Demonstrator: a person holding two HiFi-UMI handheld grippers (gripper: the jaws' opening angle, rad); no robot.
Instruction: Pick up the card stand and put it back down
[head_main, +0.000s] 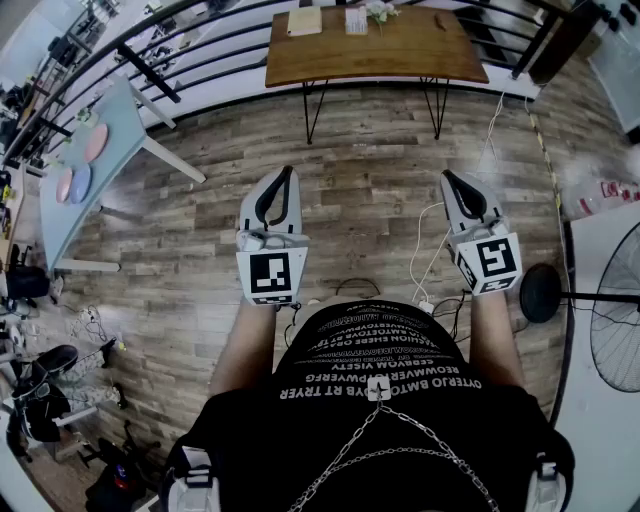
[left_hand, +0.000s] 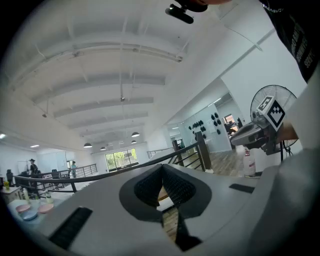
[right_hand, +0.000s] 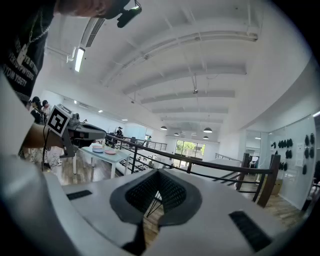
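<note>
- Holding the left hand-held gripper (head_main: 286, 175) shut tight with nothing between its jaws, aimed forward over the wooden floor (head_main: 380, 200).
- Standing well back from the brown surface (head_main: 400, 55) ahead. Judged as the very start of the task, with no reach begun.
- Looking for the card stand among the small things (head_main: 357, 20) along the far edge of that surface. Too small to tell which one it is, and well apart from both tools.
- Keeping the right hand-held gripper (head_main: 449, 178) closed all the way and empty, level with the left one.
- Next, most likely: stepping up to the surface, picking out the stand, spreading one pair of jaws and bringing them down either side of it before squeezing.
</note>
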